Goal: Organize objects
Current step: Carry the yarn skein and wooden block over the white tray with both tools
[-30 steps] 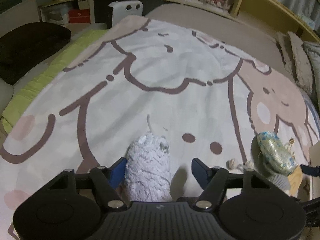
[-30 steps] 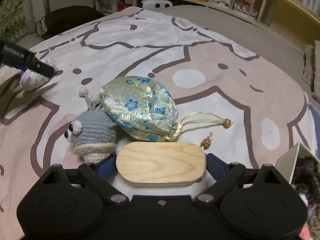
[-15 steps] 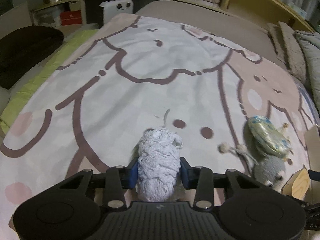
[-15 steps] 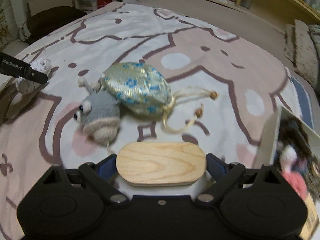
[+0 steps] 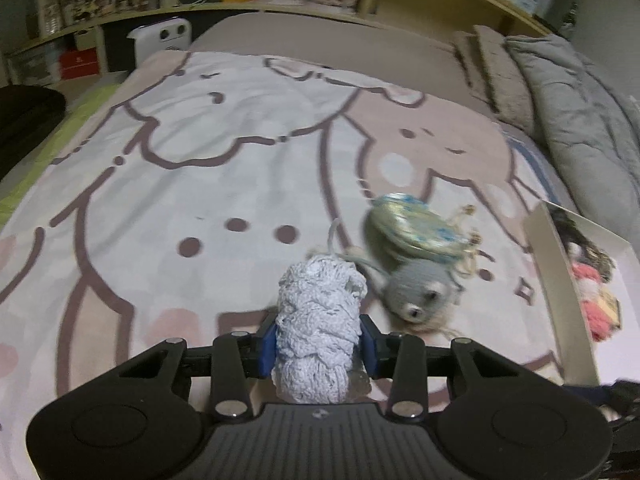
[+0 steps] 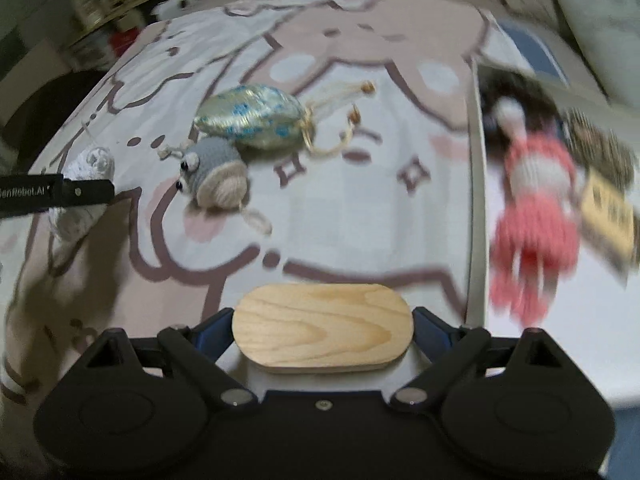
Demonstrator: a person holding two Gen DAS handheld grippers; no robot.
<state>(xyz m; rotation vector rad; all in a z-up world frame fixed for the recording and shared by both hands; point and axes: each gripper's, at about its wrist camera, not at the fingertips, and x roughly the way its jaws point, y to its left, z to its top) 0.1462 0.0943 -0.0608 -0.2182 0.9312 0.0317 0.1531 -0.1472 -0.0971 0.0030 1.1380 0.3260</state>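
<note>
Yarn bundle (image 5: pixel 316 320): soft, light, squashy, clamped mid-length in left gripper (image 5: pixel 318 346); wooden block (image 6: pixel 322 328): stiff, smooth, gripped endwise by right gripper (image 6: pixel 322 334).

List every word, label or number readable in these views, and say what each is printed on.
"GenRobot.AI", first letter cut by the frame edge: white print on the black bar of the left gripper, right wrist view.
Yellow card in the white cardboard box: dark marks, too blurred to read.
Shelf boxes: too small to read.
</note>
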